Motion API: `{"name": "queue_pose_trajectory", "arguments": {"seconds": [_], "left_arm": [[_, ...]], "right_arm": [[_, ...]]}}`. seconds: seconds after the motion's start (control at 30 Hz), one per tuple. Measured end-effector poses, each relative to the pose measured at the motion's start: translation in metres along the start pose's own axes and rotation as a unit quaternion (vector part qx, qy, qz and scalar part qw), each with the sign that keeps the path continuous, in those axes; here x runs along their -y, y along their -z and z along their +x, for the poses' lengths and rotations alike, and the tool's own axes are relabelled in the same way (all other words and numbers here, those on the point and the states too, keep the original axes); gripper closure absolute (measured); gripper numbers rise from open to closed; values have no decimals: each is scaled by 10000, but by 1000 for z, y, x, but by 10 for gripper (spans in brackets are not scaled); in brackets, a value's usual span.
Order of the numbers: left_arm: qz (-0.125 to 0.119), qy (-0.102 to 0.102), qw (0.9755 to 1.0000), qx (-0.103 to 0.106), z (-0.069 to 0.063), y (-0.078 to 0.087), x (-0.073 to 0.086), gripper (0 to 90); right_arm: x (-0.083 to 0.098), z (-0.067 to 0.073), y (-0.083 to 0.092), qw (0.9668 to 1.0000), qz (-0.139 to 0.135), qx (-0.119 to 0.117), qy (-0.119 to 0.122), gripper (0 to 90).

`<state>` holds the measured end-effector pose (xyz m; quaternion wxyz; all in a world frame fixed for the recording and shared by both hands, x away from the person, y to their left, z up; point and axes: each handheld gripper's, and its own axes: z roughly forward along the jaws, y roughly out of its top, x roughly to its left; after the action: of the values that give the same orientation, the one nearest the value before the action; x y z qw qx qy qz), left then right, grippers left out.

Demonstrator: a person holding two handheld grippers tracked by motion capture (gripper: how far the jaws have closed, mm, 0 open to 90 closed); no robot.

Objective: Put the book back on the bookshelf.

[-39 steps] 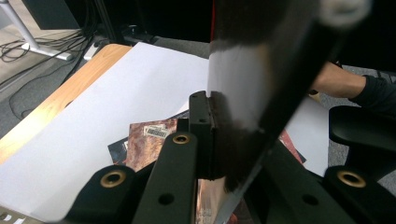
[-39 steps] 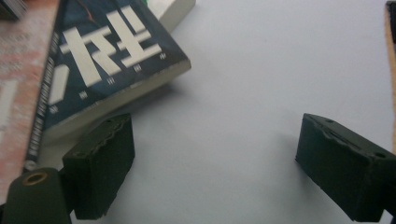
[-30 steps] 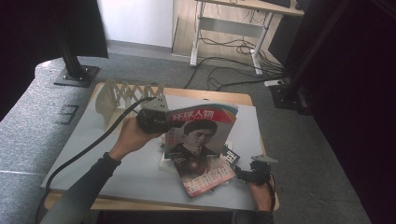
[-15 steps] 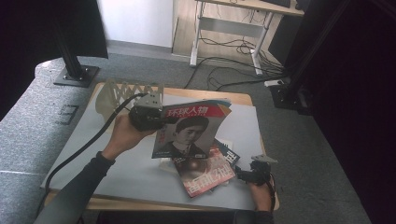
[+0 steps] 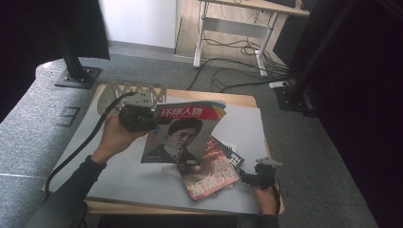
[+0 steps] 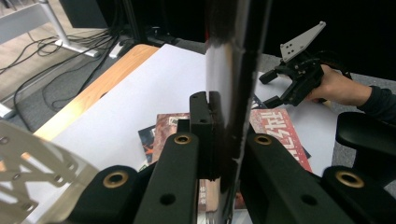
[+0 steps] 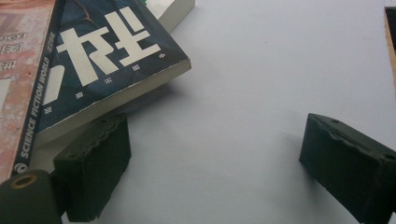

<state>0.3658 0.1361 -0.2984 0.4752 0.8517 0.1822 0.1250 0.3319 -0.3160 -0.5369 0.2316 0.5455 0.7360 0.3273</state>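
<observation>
Right now the step in hand looks like lifting one magazine off a small pile so it can go into the wooden rack (image 5: 135,92) at the far left of the table (image 5: 247,123). The left gripper (image 5: 151,117) is clamped tight on the top left edge of a magazine with a portrait cover (image 5: 183,135), holding it upright and clear of the white tabletop; in the left gripper view the jaws pinch the magazine's edge (image 6: 231,93) between them. That hand (image 5: 111,137) comes in from the lower left, forearm angled up toward the rack, gripper roughly level with its cable trailing back.

Below it, a red magazine (image 5: 209,173) lies flat on the table, overlapping a dark science fiction magazine (image 7: 107,60) underneath. The right gripper (image 5: 242,176) rests low at the near right corner, jaws wide apart and holding nothing, one pad (image 7: 95,165) just beside the dark magazine's corner.

Next, I judge, the left hand must carry the held magazine toward the rack, line its edge up with a slot, and lower it in before letting go. A tilted entry could snag on the dividers.
</observation>
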Motion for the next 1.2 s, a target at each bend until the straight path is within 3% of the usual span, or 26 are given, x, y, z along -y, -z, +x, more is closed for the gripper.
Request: {"name": "queue_pose_trajectory", "arguments": {"seconds": [0.37, 0.77, 1.0, 1.2], "left_arm": [[-66, 195, 9995, -246, 9, 28, 11, 867], [-115, 320, 9985, -429, 15, 48, 20, 867], [-92, 425, 9972, -613, 19, 62, 28, 868], [-144, 548, 9942, -912, 25, 80, 37, 869]], "right_arm": [[0, 0, 0, 10000, -7, 1, 2, 79], [0, 0, 0, 10000, -13, 0, 4, 79], [0, 0, 0, 10000, -15, 0, 4, 79], [0, 0, 0, 10000, -16, 0, 3, 80]]}}
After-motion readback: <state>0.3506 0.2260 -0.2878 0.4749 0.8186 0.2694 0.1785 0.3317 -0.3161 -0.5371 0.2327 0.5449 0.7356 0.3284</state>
